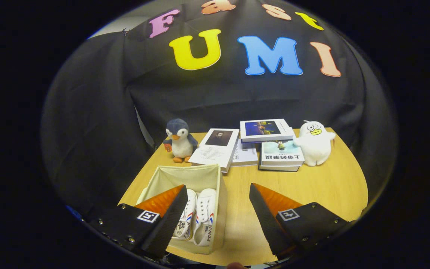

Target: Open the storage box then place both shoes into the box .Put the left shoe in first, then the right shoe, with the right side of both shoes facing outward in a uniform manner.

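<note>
Both shoes already sit in the storage box [185,179], so the placing steps look done and the work seems to be at its close. The box stands open near the front left edge of the table [312,186], its fabric walls upright and its mouth facing up. The left-hand shoe [187,216] and the right-hand shoe [204,216] lie side by side, touching, laces up, each with its long axis running from the front wall of the box toward the back wall. Which end is the toe is hard to say for sure; which shoe is the left one I cannot tell.

The gripper [218,209] hangs above the table with its fingers spread wide and holding nothing; the left finger overlaps the front left part of the box, the right finger is over bare wood just right of it.

The next move probably calls only for a check that both shoes face the same way, then drawing the gripper clear.

At the back edge stand a penguin toy [179,140], some books [252,144] and a white duck toy [315,142], well apart from the box.
</note>
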`<state>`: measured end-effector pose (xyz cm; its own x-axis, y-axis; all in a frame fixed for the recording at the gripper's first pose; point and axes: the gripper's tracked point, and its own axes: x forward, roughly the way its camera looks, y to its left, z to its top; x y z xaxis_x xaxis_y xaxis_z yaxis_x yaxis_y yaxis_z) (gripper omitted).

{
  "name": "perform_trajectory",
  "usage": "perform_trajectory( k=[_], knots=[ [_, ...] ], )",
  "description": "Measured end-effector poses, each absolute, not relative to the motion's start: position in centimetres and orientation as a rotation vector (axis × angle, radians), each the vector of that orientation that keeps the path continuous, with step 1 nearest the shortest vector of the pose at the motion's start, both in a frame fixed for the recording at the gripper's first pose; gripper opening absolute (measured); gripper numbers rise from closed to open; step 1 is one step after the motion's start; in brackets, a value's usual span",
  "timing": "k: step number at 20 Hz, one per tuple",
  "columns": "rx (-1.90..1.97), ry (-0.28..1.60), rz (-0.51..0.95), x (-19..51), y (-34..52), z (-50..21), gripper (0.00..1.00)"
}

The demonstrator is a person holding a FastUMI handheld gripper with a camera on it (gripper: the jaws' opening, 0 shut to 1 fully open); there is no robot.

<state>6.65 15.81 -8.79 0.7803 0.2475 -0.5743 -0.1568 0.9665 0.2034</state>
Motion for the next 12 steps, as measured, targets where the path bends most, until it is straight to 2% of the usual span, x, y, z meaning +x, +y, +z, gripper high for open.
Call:
perform_trajectory(
  k=[12],
  knots=[
    [0.117, 0.434, 0.029, 3.9, -2.1, -2.1, 0.99]
  ],
)
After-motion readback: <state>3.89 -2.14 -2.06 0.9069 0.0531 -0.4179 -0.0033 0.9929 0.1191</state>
